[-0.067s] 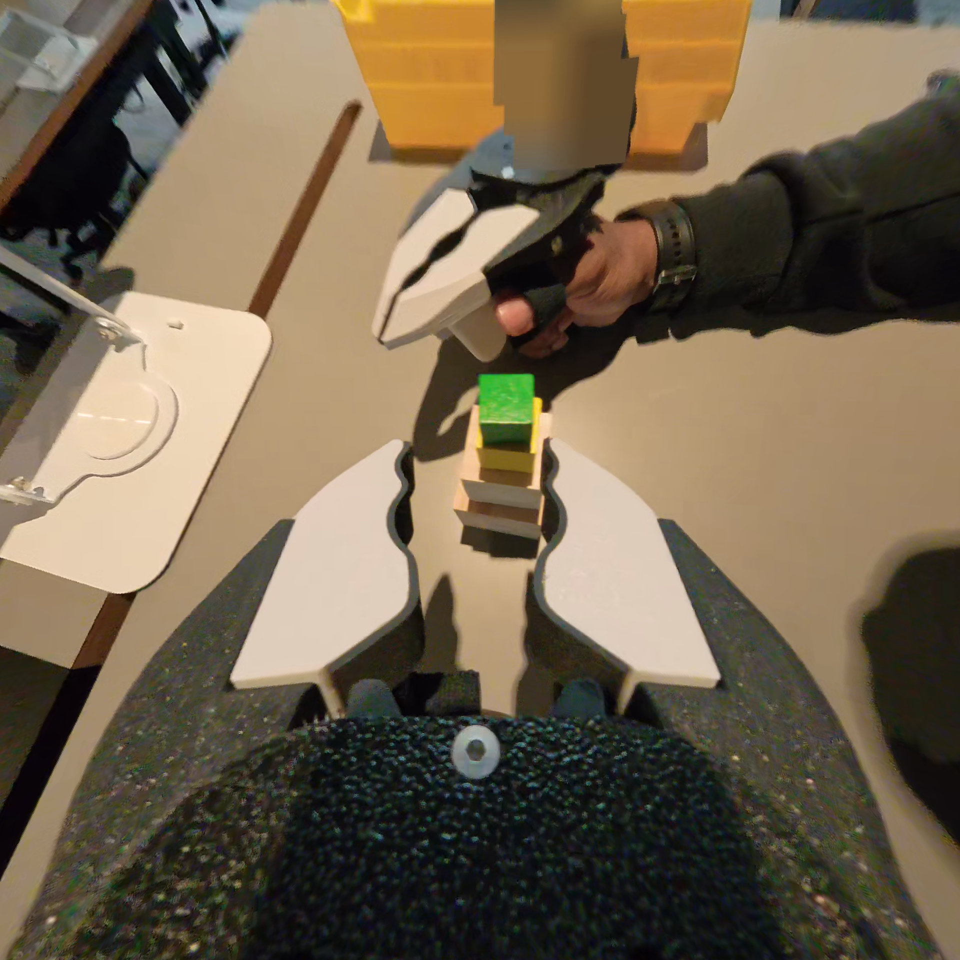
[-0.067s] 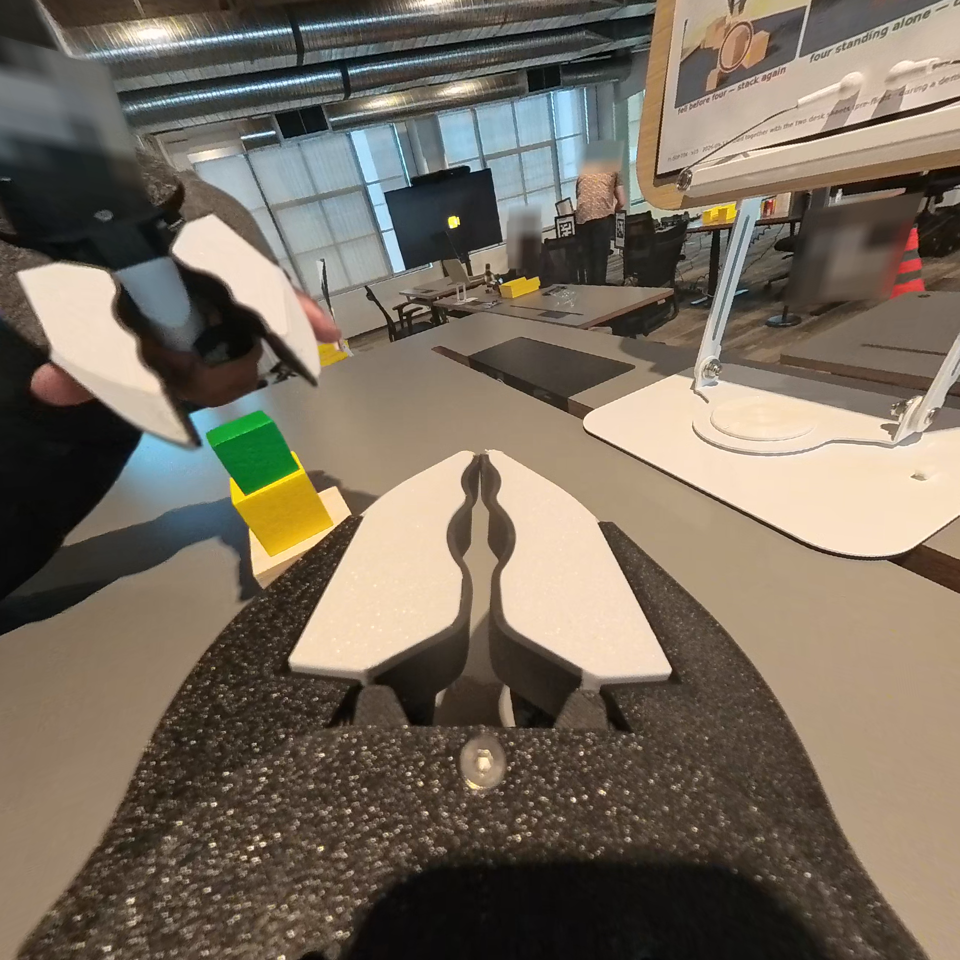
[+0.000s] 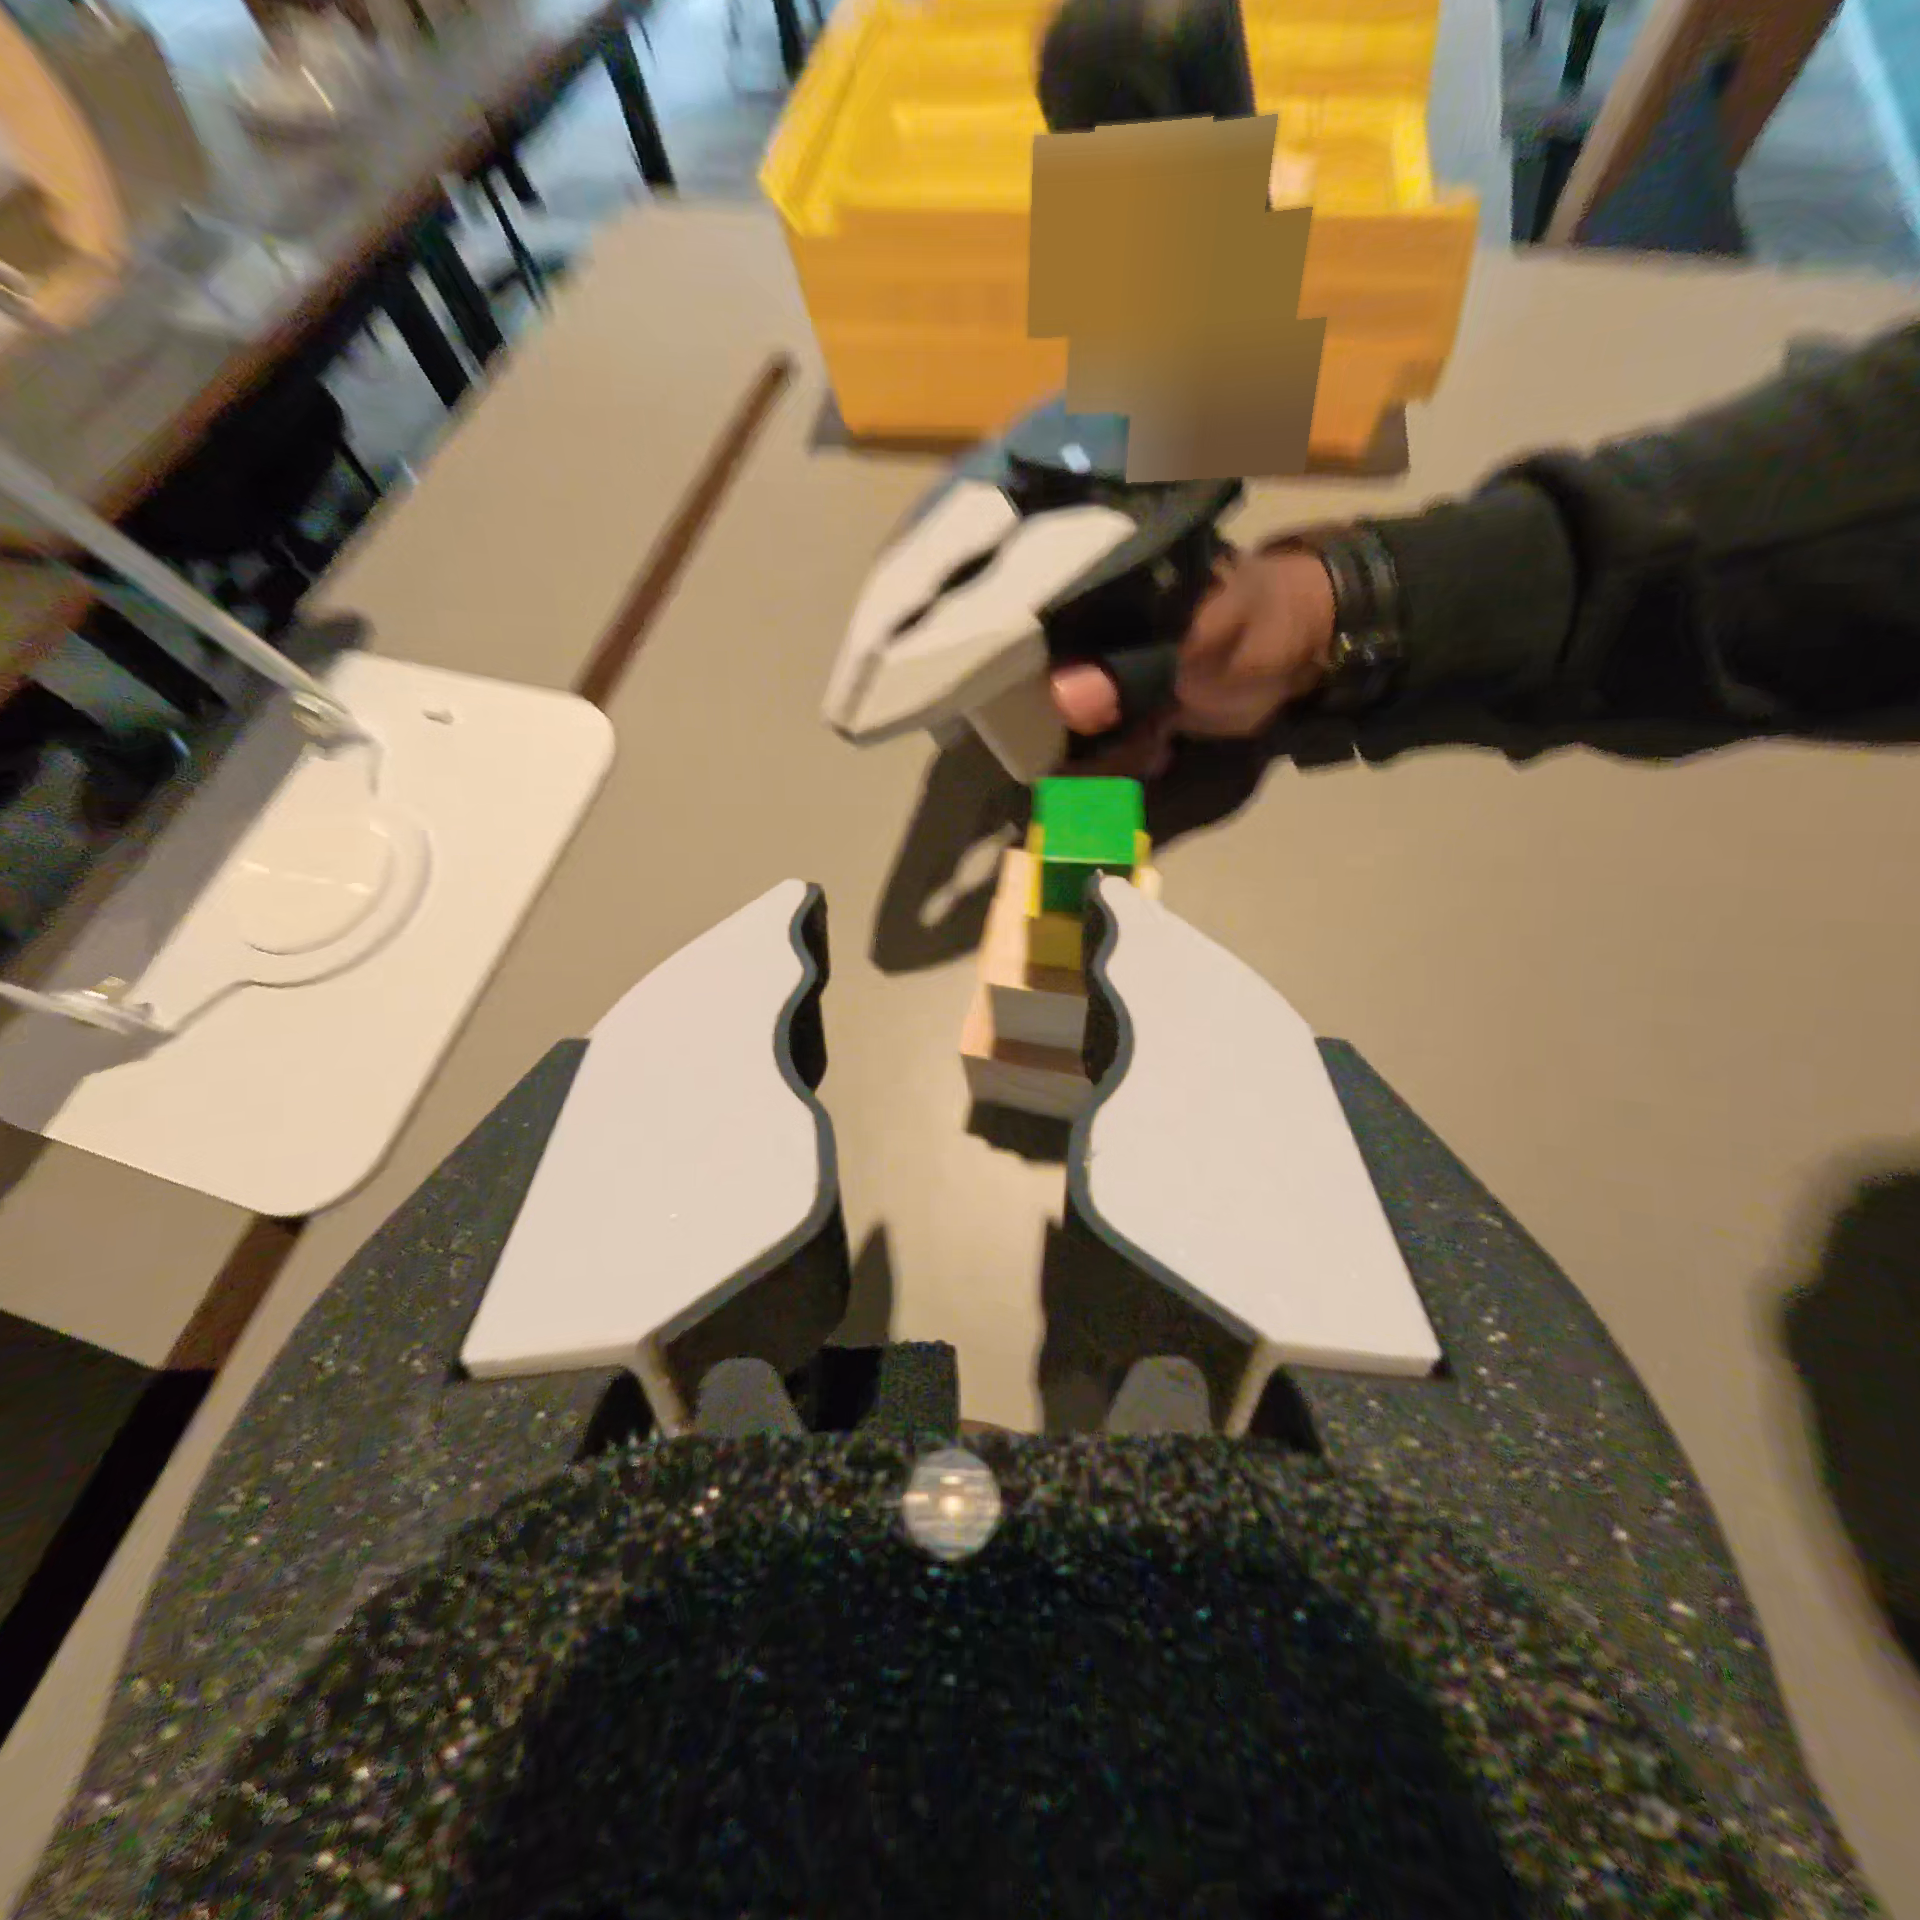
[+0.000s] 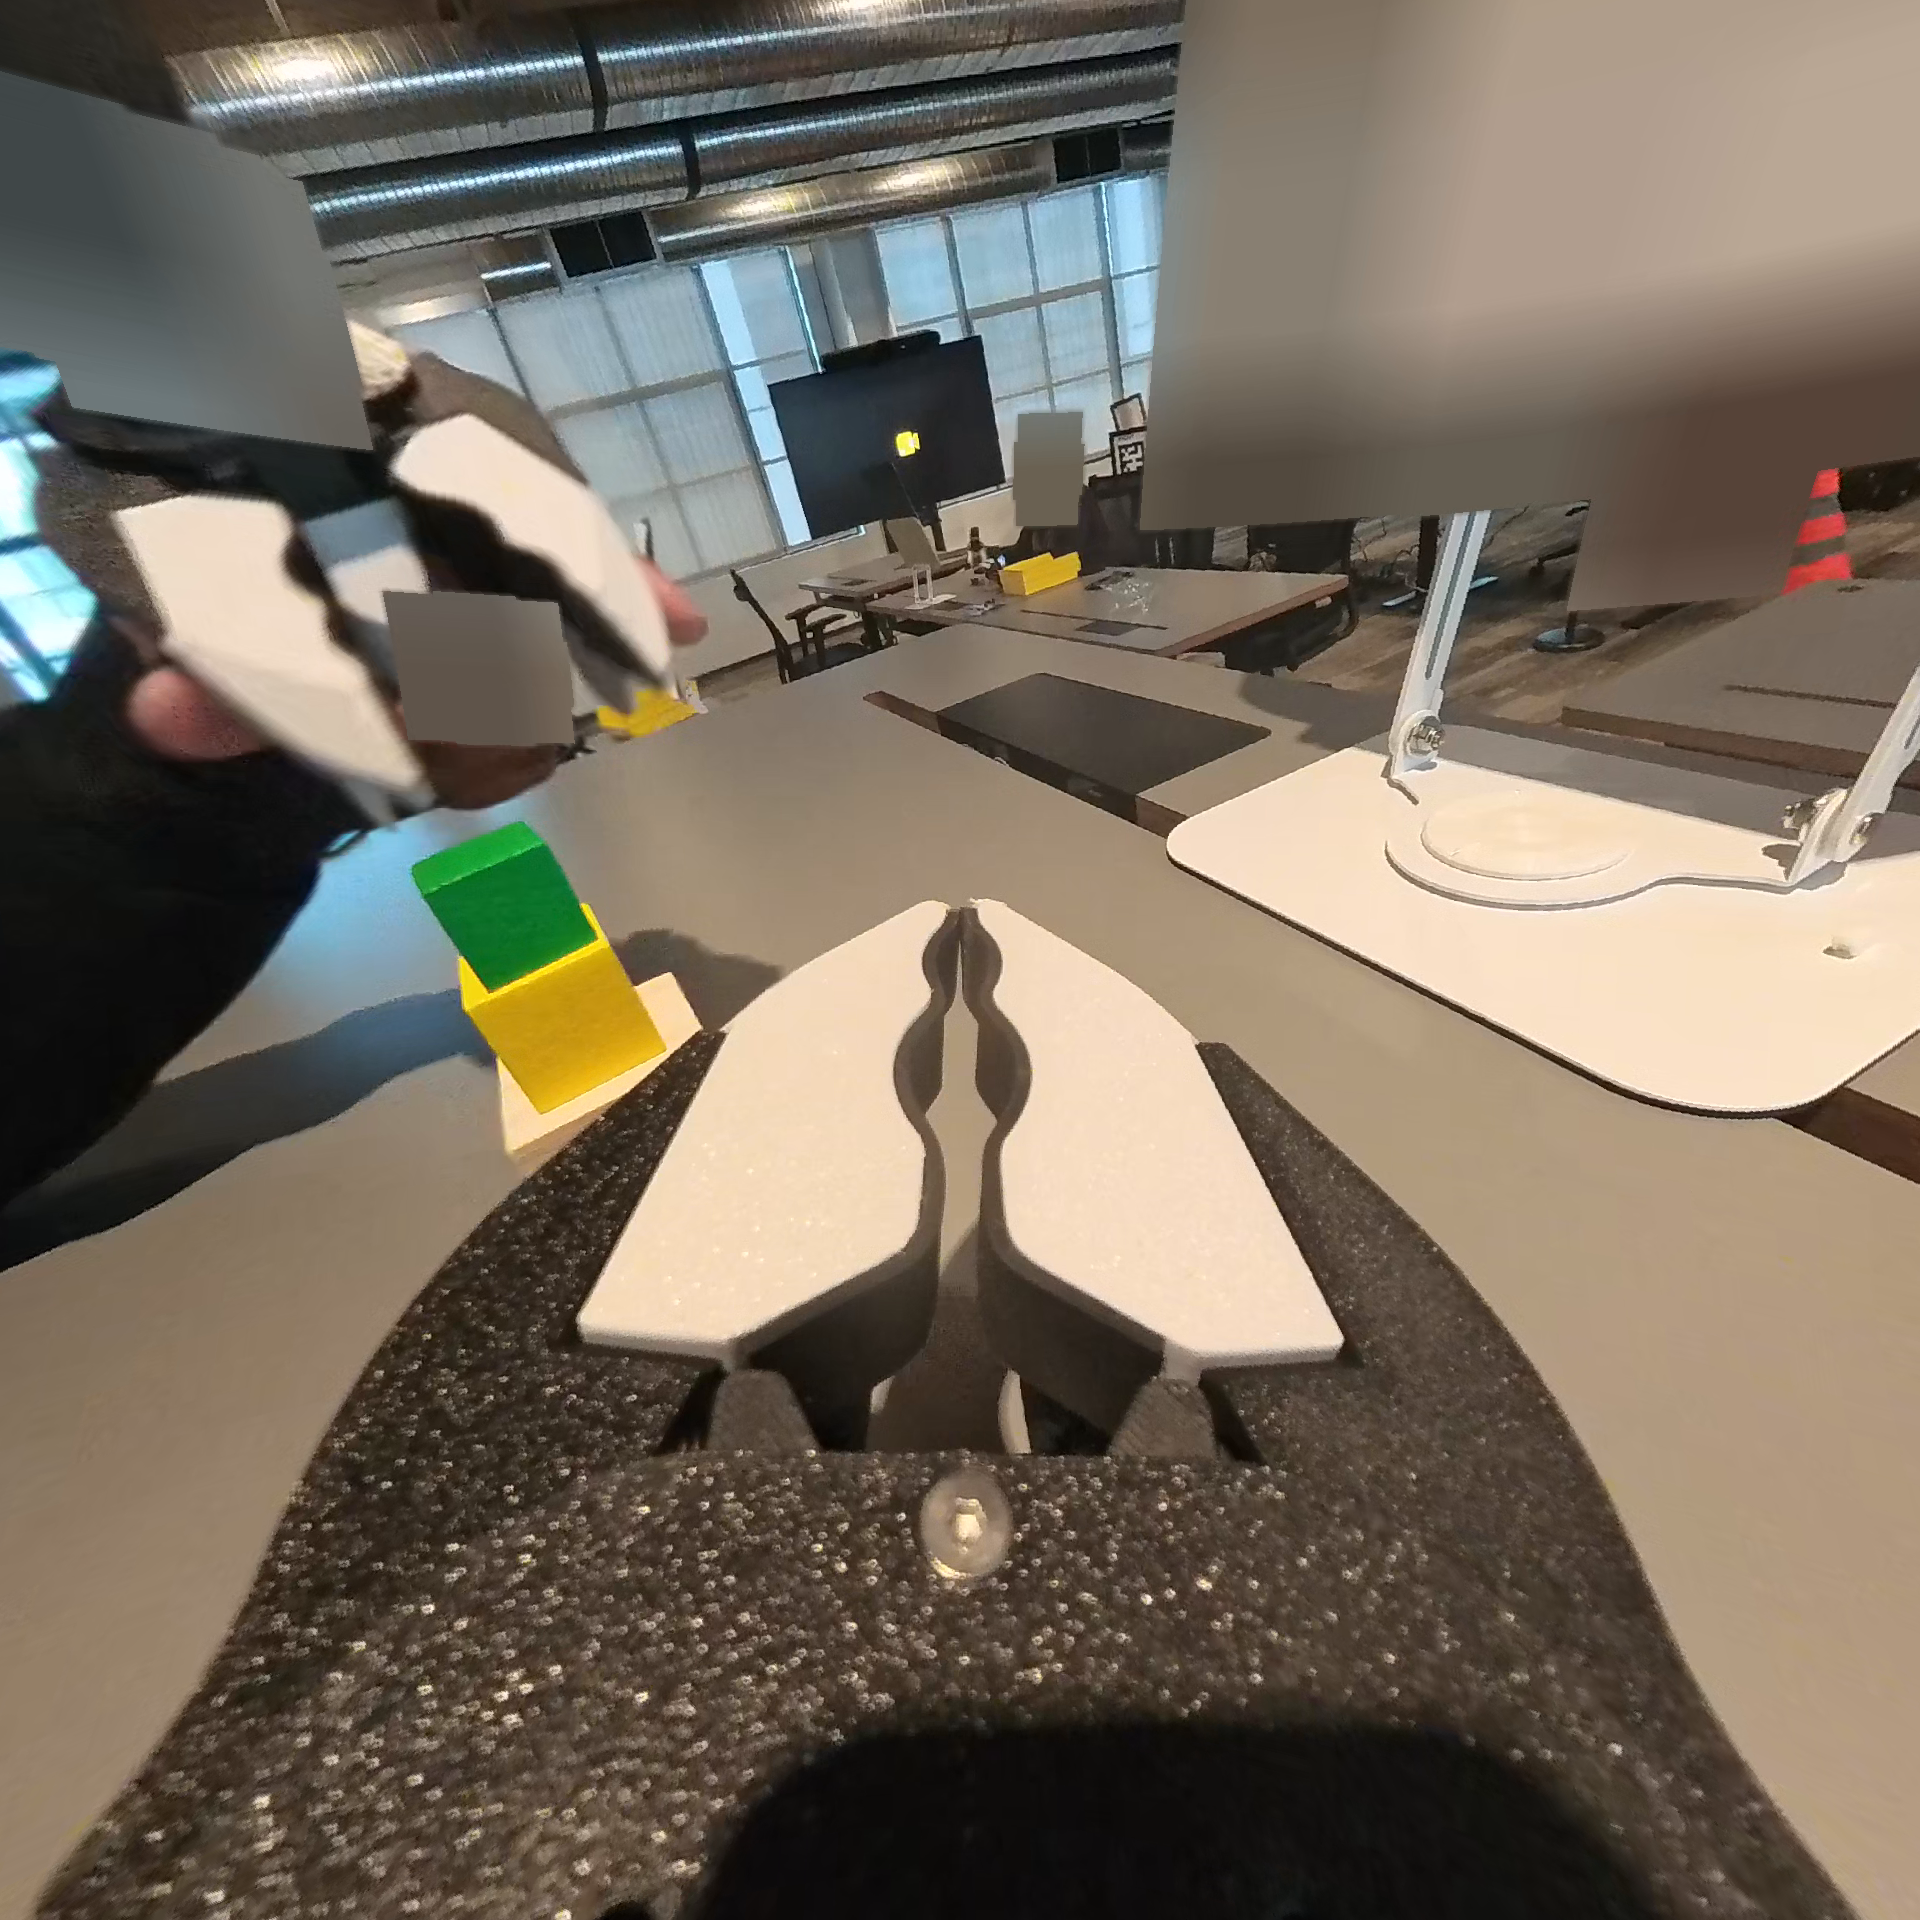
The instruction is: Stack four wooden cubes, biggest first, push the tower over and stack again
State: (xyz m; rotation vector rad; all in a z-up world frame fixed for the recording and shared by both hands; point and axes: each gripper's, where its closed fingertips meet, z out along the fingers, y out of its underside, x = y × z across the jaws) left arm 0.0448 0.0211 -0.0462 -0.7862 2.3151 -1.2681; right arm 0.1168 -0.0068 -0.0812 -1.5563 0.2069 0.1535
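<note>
Left gripper (image 3: pixel 948 914): held above the grey table (image 3: pixel 1455 1039) with its two white fingers spread apart and nothing between them; the tower is seen just beyond the right fingertip.
Tower: four wooden cubes are stacked upright on the table, one large pale cube (image 3: pixel 1023 1075) at the bottom, one smaller pale cube (image 3: pixel 1023 961), one yellow cube (image 4: pixel 561 1023), one small green cube (image 4: pixel 504 904) on top.
Right gripper (image 4: pixel 961 914): its two white fingers are closed together, empty, and it is held just beside the tower.
Stand: one white flat base (image 3: pixel 301 935) is set at the table edge.
Bin: one yellow plastic bin (image 3: pixel 914 312) is placed at the far end.
</note>
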